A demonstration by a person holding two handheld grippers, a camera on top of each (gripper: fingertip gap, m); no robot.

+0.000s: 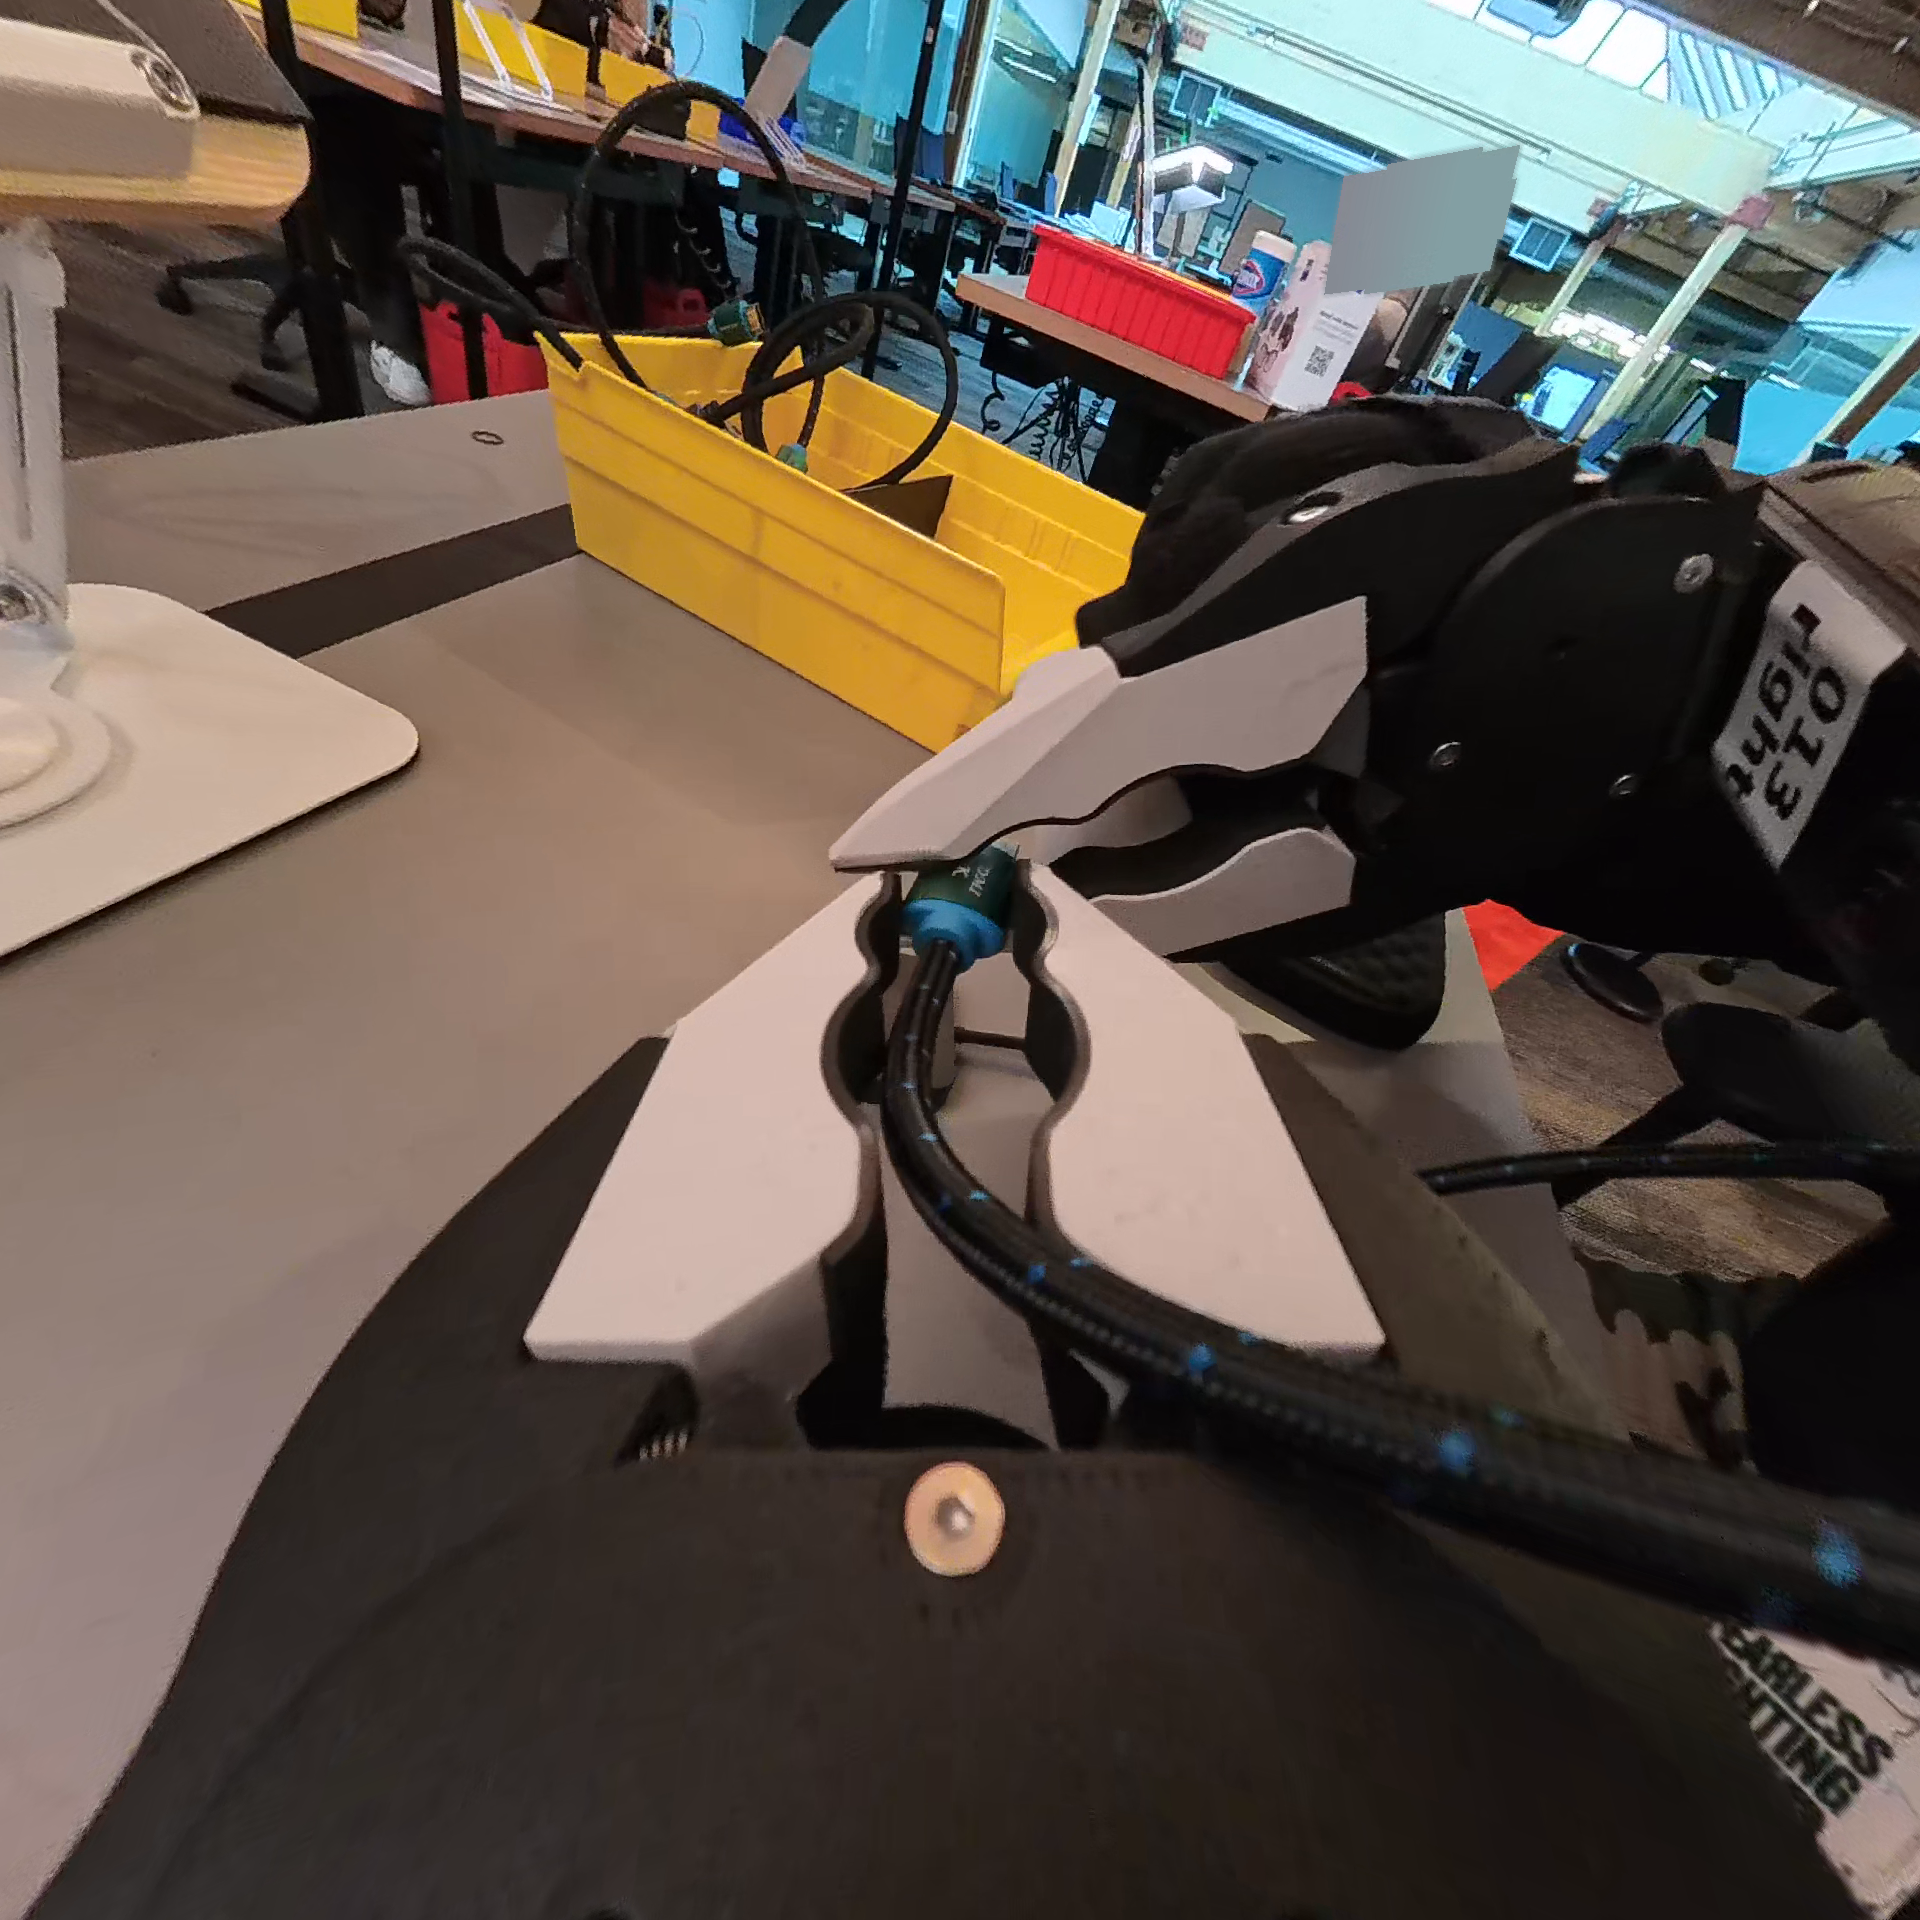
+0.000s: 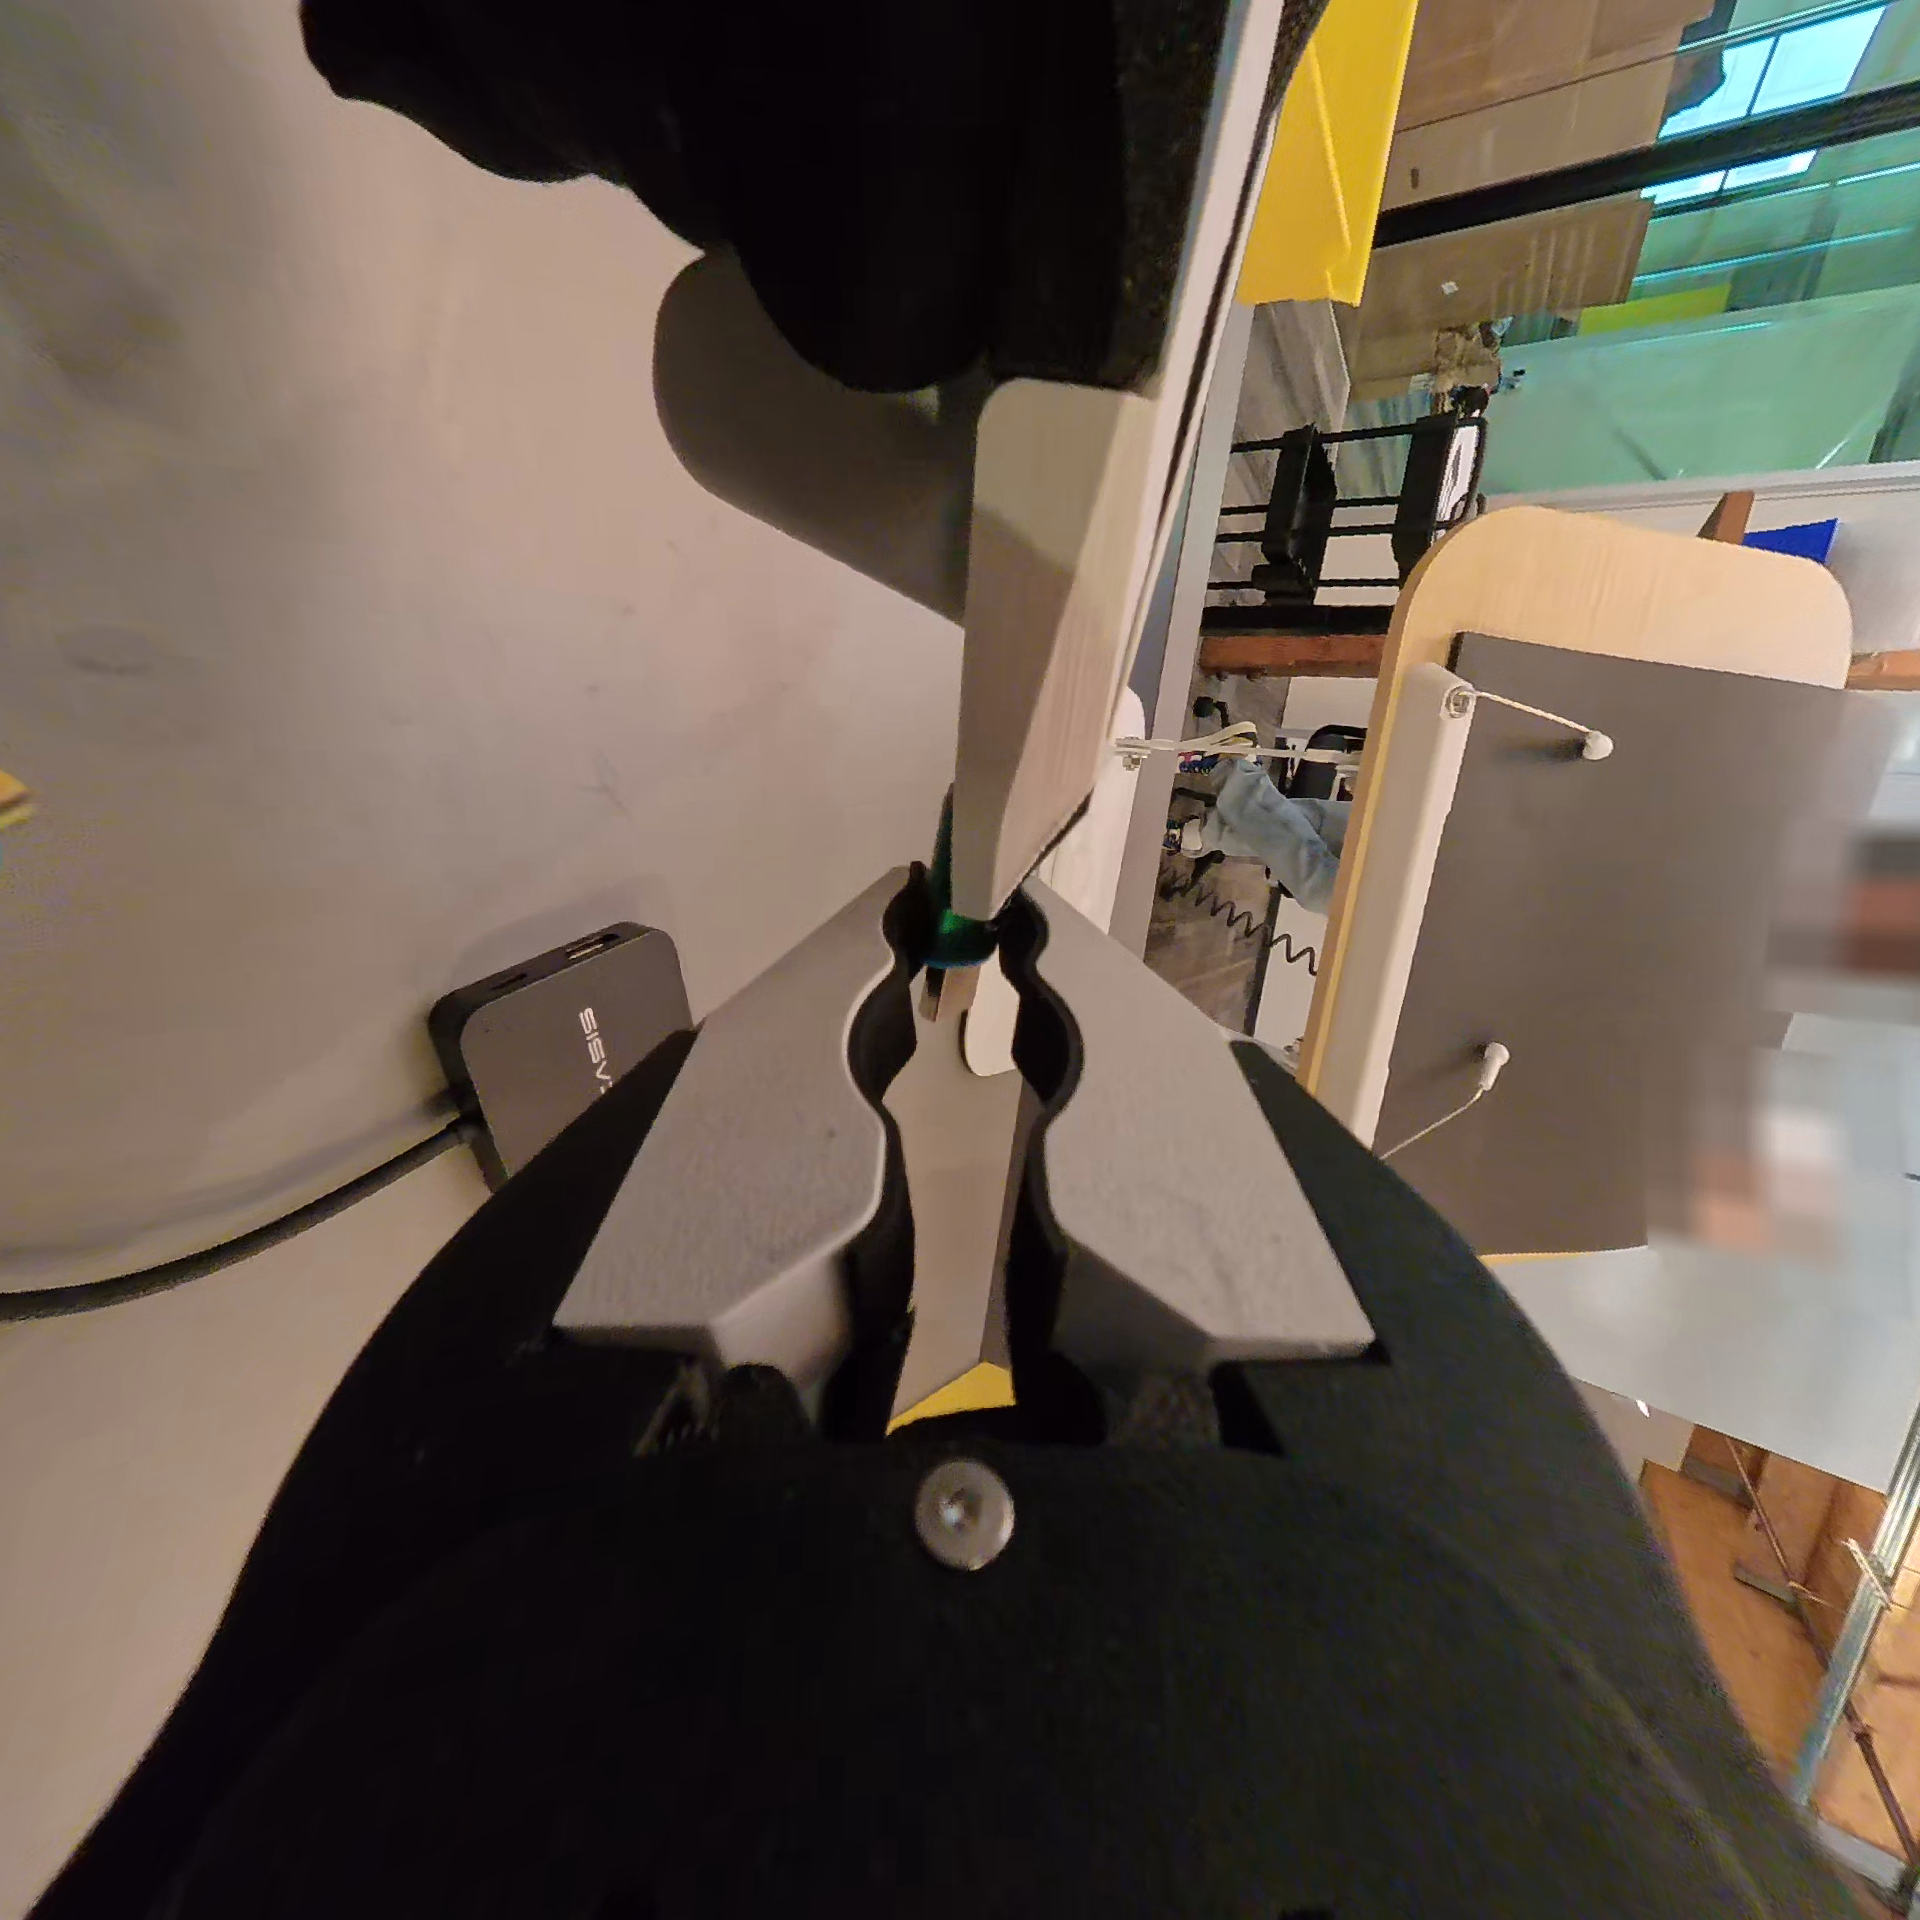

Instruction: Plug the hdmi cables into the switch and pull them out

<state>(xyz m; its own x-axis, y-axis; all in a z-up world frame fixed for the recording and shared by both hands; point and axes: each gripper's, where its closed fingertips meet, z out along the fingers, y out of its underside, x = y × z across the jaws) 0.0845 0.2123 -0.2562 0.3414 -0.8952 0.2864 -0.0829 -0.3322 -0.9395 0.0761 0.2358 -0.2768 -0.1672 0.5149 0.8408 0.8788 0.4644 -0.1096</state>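
The left claw (image 1: 954, 914) is pinched shut on the green metal plug with a blue collar (image 1: 961, 899). This plug is the end of a black braided cable with blue specks (image 1: 1091, 1278), which runs back between the left claw's grey fingers and off to the side. The right claw (image 2: 956, 935) is pinched on the same green plug, right at its tips. The plug's silver tip (image 2: 940, 992) pokes in between its fingers. So both claws hold one plug, tip to tip. It looks like a pass from one claw to the other.

The flat dark grey switch box (image 2: 566, 1039) lies on the pale table (image 2: 312, 623), down and to the left of the right claw, near but apart. Its slots face away from the claw.

To do this well, I think one claw should let go only when the other has a firm hold. Keep the plug straight, not tilted. Then line the silver tip up flat with a slot and push gently.

A yellow plastic bin (image 1: 790, 561) with more cables sits past the left claw.
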